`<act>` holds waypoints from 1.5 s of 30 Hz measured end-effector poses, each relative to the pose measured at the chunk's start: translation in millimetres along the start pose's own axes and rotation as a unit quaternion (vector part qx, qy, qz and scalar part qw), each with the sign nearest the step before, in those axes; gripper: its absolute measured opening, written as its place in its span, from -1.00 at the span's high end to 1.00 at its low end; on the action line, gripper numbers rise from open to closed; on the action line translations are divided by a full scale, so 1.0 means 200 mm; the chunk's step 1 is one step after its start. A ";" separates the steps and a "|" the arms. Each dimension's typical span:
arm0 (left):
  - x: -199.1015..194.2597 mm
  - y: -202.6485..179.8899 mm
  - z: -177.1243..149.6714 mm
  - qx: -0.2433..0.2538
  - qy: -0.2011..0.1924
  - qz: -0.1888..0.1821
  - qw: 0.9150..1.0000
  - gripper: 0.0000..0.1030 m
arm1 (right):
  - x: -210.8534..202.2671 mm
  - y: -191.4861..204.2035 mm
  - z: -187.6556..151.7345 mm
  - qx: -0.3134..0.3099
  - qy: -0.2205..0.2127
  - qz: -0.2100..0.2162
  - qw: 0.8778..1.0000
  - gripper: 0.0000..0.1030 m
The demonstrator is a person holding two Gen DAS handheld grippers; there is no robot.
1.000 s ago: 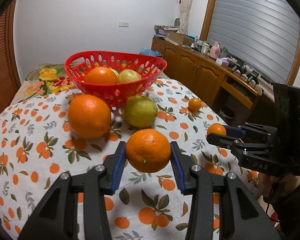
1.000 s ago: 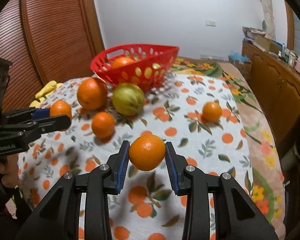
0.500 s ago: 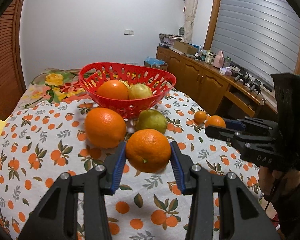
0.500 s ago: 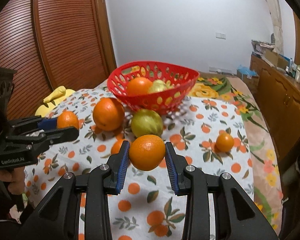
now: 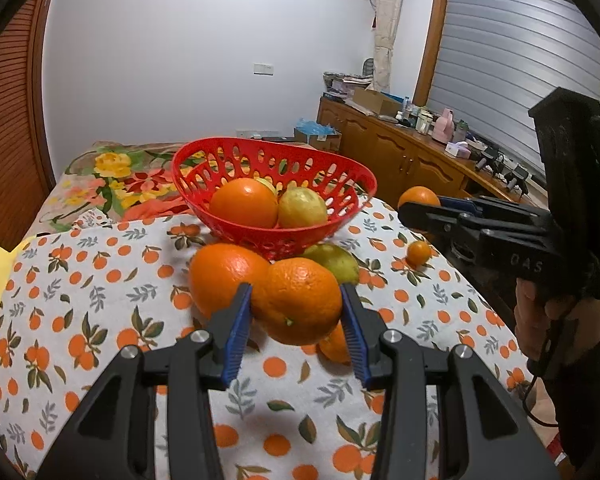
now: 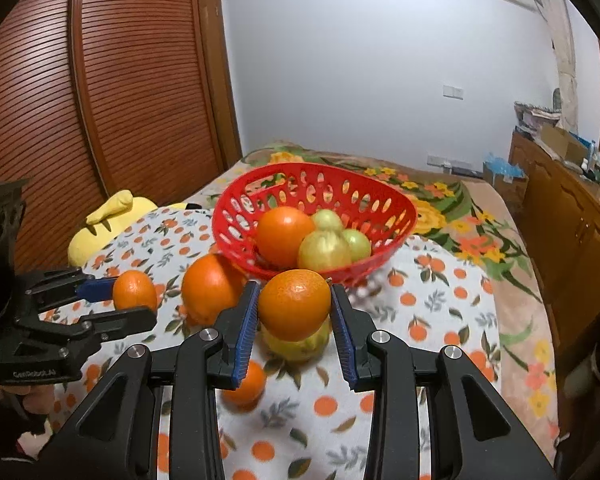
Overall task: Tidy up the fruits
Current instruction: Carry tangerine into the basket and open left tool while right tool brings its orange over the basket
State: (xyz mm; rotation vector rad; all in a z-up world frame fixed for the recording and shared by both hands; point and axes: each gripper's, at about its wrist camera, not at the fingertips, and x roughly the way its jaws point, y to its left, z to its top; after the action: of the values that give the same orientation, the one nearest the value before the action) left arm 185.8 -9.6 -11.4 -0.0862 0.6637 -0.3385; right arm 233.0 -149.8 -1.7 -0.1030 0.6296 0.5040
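On my left, the left gripper [image 5: 297, 326] is clenching an orange [image 5: 298, 301] above the cloth, short of the red basket [image 5: 350, 196]. Firm, roundish, waxy skin; I'm gripping across its middle. Stem dimple is facing down toward me; no real long axis. Rightward, the right gripper [image 6: 295, 326] is squeezing a smaller orange [image 6: 295, 305] likewise.

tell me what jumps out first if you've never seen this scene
Each gripper clamps an orange above the table: the left gripper holds a big orange, the right gripper a smaller orange. Behind them sits a red basket with an orange and greenish fruits inside, on an orange-print tablecloth.
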 end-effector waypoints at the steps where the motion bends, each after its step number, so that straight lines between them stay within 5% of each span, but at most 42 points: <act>1: 0.01 0.01 0.01 -0.001 0.000 0.000 1.000 0.18 | 0.01 -0.01 0.01 0.000 0.001 0.000 1.000 0.32; 23: 0.36 0.05 0.30 0.021 0.014 -0.005 1.000 0.18 | 0.31 -0.23 0.19 -0.005 0.022 -0.016 1.000 0.32; 45: 0.57 0.06 0.39 0.022 0.028 0.002 0.999 0.02 | 0.42 -0.31 0.24 -0.020 0.037 -0.022 0.999 0.32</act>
State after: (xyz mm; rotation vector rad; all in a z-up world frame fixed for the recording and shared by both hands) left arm 320.7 -38.1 -20.3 -0.0332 0.7120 -0.3523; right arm 346.2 -157.0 -15.0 -0.1739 0.6874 0.4722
